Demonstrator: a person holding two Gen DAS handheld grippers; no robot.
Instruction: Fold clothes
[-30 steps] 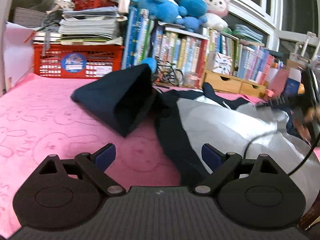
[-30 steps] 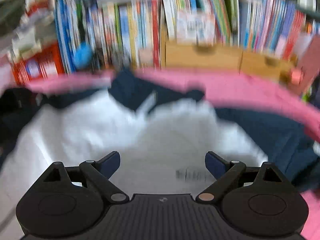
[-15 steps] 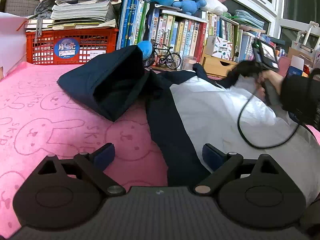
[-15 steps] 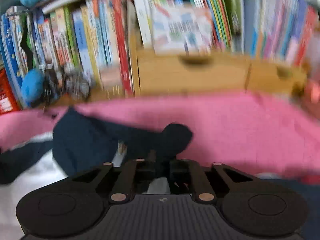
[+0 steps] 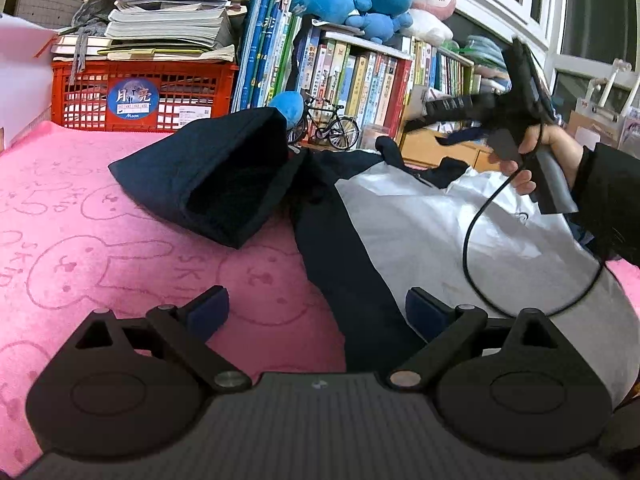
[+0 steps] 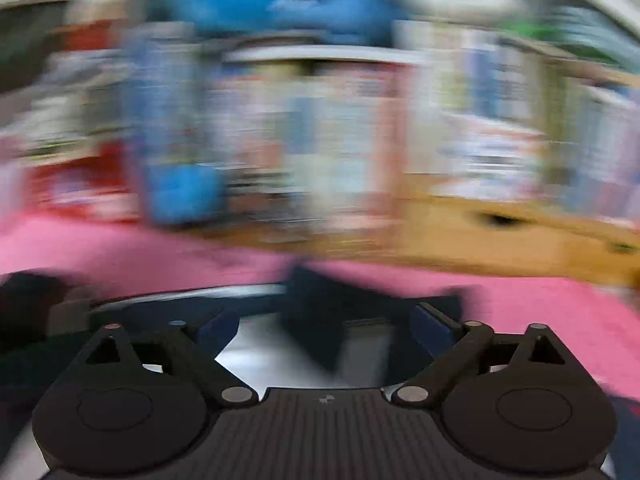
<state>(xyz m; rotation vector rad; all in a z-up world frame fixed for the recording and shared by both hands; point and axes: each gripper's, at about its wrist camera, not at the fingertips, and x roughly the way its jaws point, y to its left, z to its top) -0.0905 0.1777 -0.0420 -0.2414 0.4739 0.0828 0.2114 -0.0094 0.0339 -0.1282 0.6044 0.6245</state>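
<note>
Left wrist view: white-bodied, navy-sleeved fabric garment lies spread on pink rabbit-print towel surface, from centre toward 3 o'clock. One navy sleeve is heaped at 11 o'clock; folding appears barely begun. Left gripper hovers with fingers apart, empty. Right gripper, blurred, has jaws opening over the collar, gripping nothing. Open towel lies at 9 o'clock; red plastic crate and upright book row bound 12 o'clock.
</note>
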